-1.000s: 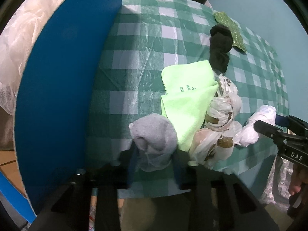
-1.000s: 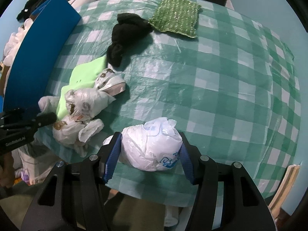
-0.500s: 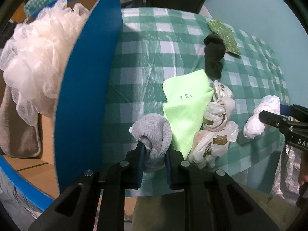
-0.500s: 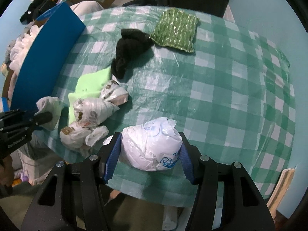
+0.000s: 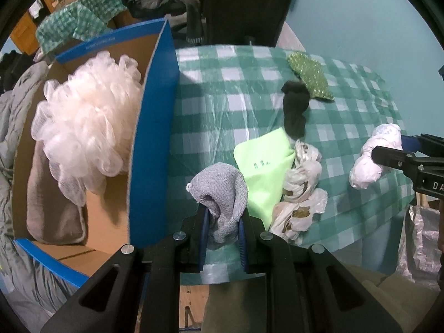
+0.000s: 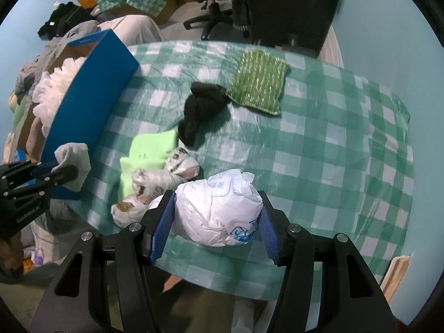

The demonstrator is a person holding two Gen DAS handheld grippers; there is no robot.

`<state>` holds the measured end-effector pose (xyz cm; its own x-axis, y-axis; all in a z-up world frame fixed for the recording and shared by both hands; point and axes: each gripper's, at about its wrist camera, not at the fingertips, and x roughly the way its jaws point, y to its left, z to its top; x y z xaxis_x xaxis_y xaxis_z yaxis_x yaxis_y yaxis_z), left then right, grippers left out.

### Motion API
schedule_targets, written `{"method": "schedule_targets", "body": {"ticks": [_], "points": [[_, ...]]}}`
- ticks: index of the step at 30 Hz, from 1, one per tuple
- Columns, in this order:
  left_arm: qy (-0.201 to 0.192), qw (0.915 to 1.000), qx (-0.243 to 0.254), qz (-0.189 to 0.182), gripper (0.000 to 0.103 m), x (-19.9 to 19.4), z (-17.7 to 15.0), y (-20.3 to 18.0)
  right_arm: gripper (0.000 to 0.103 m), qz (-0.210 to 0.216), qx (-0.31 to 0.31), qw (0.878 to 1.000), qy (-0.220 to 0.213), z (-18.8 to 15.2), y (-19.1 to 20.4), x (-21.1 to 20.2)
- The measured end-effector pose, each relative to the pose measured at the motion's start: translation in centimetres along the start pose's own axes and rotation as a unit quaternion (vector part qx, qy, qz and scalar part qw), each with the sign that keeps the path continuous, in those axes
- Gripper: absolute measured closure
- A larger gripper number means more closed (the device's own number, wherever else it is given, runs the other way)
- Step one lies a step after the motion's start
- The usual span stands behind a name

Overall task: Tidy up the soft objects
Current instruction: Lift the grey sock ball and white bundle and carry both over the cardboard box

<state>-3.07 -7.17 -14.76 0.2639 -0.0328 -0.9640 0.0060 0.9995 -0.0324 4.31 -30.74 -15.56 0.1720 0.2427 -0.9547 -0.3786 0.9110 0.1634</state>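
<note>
My left gripper [image 5: 223, 216] is shut on a grey sock [image 5: 222, 191], which hangs above the near edge of the checked table [image 6: 333, 144], beside the blue box wall [image 5: 152, 138]. My right gripper [image 6: 216, 197] is shut on a balled white plastic bag [image 6: 219, 216], also lifted off the table. From the left wrist, that bag [image 5: 366, 166] shows at the right. On the table lie a lime cloth [image 5: 263, 166], knotted patterned bags [image 5: 299, 188], a black sock [image 5: 295, 108] and a green glittery pad [image 5: 310, 75].
The open blue cardboard box holds a white mesh bath pouf [image 5: 86, 127] and a brown folded towel [image 5: 52, 205]. Behind the table stand an office chair [image 6: 219, 14], piled clothes and boxes. The table's right half is bare checked cloth.
Both grippers have risen with their loads. The left jaws pinched tighter on the grey sock, and the inside of the blue box has come into view.
</note>
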Motion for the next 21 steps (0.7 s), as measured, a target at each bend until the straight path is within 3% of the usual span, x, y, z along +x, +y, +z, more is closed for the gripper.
{"method": "schedule_targets", "body": {"ticks": [10,21], "points": [[-0.029,0.9994,0.019,0.003,0.085,-2.8,1.2,-0.4,0.046,0.007,-0.011,1.000,-0.021,2.1,1.4,-2.3],[-0.051,0.9987,0.007,0.002,0.085,-5.3,2.1,0.6,0.046,0.025,-0.033,0.998,-0.042,4.0,4.0,-4.6]]}}
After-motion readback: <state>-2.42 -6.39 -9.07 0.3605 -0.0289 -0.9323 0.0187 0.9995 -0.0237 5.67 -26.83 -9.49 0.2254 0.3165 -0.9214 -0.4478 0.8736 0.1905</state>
